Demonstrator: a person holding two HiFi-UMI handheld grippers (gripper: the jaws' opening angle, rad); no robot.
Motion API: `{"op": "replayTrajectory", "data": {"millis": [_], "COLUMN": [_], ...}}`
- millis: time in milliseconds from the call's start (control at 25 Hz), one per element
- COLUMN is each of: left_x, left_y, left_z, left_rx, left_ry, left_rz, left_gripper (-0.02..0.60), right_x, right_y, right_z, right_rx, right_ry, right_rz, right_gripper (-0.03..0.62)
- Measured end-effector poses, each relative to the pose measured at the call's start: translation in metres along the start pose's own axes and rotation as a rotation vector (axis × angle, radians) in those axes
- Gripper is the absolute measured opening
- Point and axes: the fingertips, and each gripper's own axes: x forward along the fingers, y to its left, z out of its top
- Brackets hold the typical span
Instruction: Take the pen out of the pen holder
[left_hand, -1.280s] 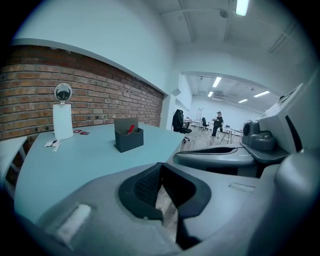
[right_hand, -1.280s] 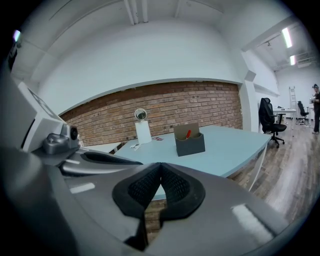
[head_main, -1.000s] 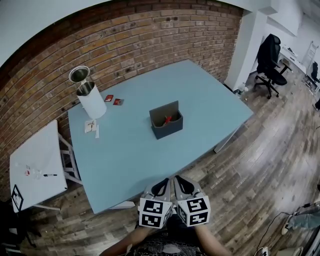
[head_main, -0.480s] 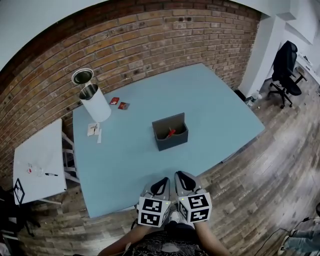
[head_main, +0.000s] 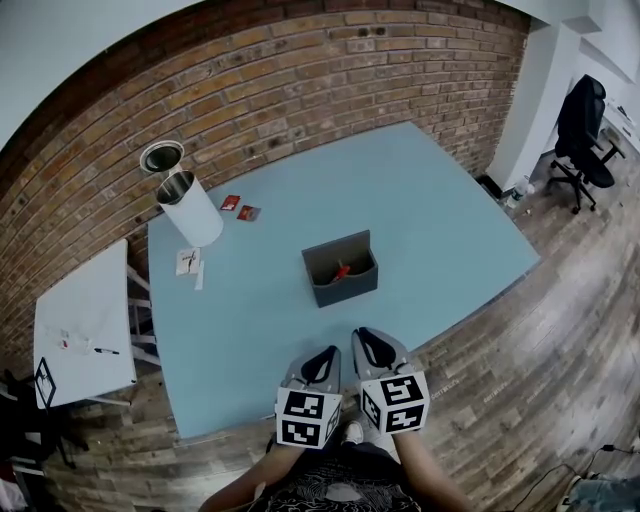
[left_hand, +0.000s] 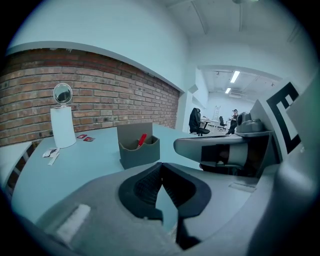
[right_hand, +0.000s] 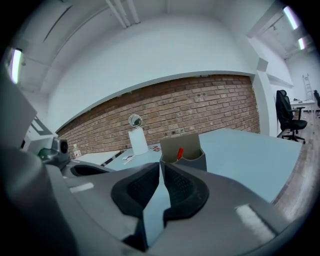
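Observation:
A grey pen holder (head_main: 340, 270) stands near the middle of the light blue table (head_main: 440, 220), with a red pen (head_main: 341, 271) leaning inside it. The same holder (left_hand: 138, 151) and pen (left_hand: 142, 140) show ahead in the left gripper view. In the right gripper view the holder (right_hand: 183, 155) and pen (right_hand: 179, 153) also lie ahead. My left gripper (head_main: 325, 358) and right gripper (head_main: 365, 342) are side by side at the table's near edge, well short of the holder. The jaws of the left gripper (left_hand: 161, 167) and of the right gripper (right_hand: 161, 167) are shut and empty.
A white cylinder with a metal top (head_main: 188, 205) stands at the table's far left corner, with red cards (head_main: 240, 208) and small papers (head_main: 188, 262) near it. A white side table (head_main: 85, 325) stands to the left. A brick wall (head_main: 330, 70) lies behind, and an office chair (head_main: 585, 125) is at the right.
The head view has shifted, so the table and holder sit a little lower and nearer in the picture. Both grippers stay shut and side by side at the table's near edge.

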Motion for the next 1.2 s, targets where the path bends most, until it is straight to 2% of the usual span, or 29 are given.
{"op": "replayTrajectory", "data": {"millis": [1200], "left_x": [0.075], "left_y": [0.054], "left_z": [0.022], "left_rx": [-0.016], "left_ry": [0.041], "left_rz": [-0.044], "left_gripper": [-0.006], "right_x": [0.094], "right_y": [-0.043], "right_z": [0.018], "right_rx": [0.011], "right_ry": [0.046], "right_rz": [-0.050], "right_gripper": [0.054]}}
